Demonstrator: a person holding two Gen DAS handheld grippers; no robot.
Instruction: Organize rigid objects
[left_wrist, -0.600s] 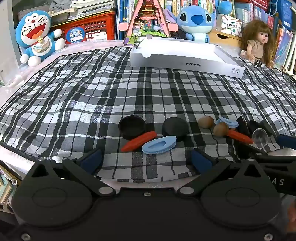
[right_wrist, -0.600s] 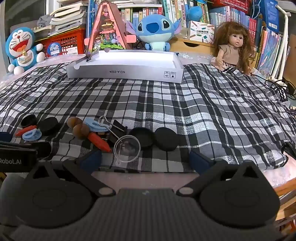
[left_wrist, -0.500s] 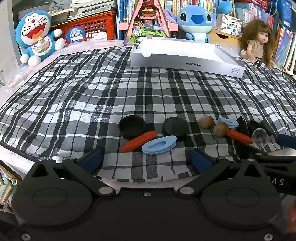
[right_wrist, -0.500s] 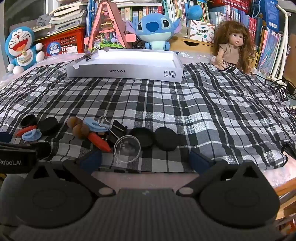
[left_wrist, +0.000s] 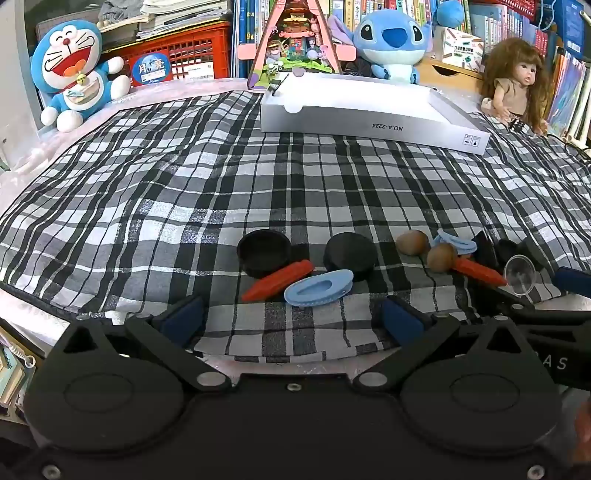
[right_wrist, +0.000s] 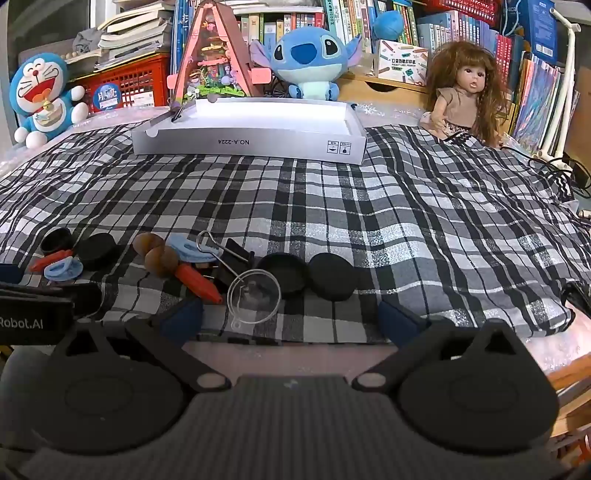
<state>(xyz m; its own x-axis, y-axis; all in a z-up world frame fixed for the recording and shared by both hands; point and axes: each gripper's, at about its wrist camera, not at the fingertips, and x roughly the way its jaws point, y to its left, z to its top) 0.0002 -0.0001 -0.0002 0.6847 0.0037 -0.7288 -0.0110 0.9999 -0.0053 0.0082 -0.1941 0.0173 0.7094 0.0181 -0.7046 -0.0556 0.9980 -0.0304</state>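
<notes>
Small objects lie in a row along the near edge of the plaid cloth (left_wrist: 295, 184). In the left wrist view, two black caps (left_wrist: 263, 253) (left_wrist: 350, 254), a red crayon-like piece (left_wrist: 277, 284) and a blue oval piece (left_wrist: 318, 288) sit just beyond my open, empty left gripper (left_wrist: 291, 319). In the right wrist view, a clear suction cup (right_wrist: 254, 295), a black binder clip (right_wrist: 231, 254), an orange piece (right_wrist: 197, 282), brown nuts (right_wrist: 160, 260) and two black caps (right_wrist: 282, 271) (right_wrist: 332, 277) lie before my open, empty right gripper (right_wrist: 290, 319).
A white shallow box (right_wrist: 251, 129) (left_wrist: 369, 110) stands at the back of the cloth. Behind it are a Doraemon plush (left_wrist: 74, 77), a Stitch plush (right_wrist: 306, 62), a doll (right_wrist: 467, 96), a red crate (left_wrist: 177, 55) and bookshelves. A cable (right_wrist: 554, 173) lies at right.
</notes>
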